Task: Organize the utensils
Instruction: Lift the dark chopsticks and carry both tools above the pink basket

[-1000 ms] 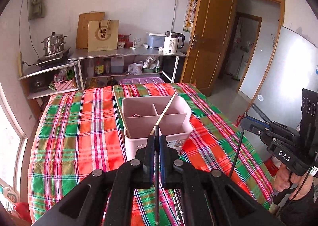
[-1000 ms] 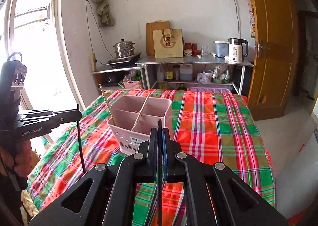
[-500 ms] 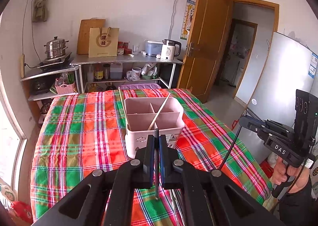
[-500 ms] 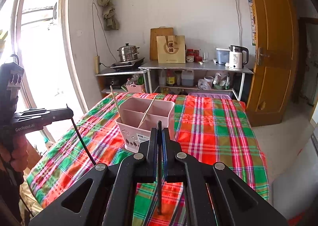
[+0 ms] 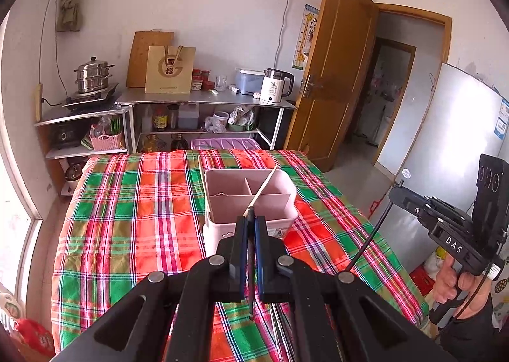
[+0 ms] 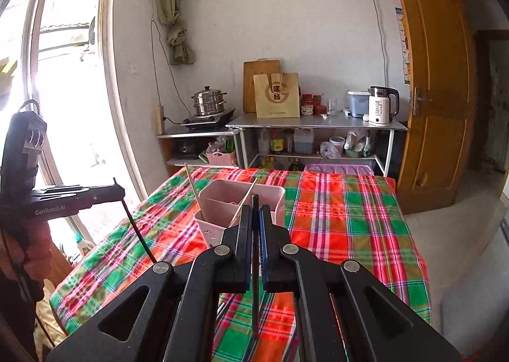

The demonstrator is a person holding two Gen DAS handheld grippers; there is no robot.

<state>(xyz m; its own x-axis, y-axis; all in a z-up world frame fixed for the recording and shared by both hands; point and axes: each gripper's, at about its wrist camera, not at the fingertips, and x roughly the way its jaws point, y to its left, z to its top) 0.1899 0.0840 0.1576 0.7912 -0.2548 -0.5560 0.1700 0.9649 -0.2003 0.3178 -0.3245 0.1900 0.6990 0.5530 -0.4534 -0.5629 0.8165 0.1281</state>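
Note:
A pink divided organizer [image 5: 273, 202] stands on the plaid tablecloth [image 5: 133, 218], with pale wooden chopsticks [image 5: 262, 188] leaning in its compartments. My left gripper [image 5: 250, 218] is shut on a thin black chopstick [image 5: 251, 298] that runs down between its pads, just in front of the organizer. My right gripper [image 6: 255, 207] is likewise shut on a black chopstick [image 6: 255, 308], near the organizer [image 6: 276, 199]. Each gripper shows in the other's view: the right gripper [image 5: 399, 193] with its black chopstick [image 5: 372, 231] slanting down, and the left gripper [image 6: 119, 191] with its black chopstick [image 6: 136, 228].
A metal shelf [image 5: 203, 97] behind the table carries a kettle [image 5: 275, 86], a paper bag and jars; a steamer pot [image 5: 94, 75] sits to its left. A wooden door [image 5: 337, 75] stands open on the right, a window [image 6: 63, 91] on the left. A hand [image 5: 451, 279] grips the right handle.
Both grippers have drawn back and risen a little from the organizer, which now looks smaller and farther. Each still holds its black chopstick.

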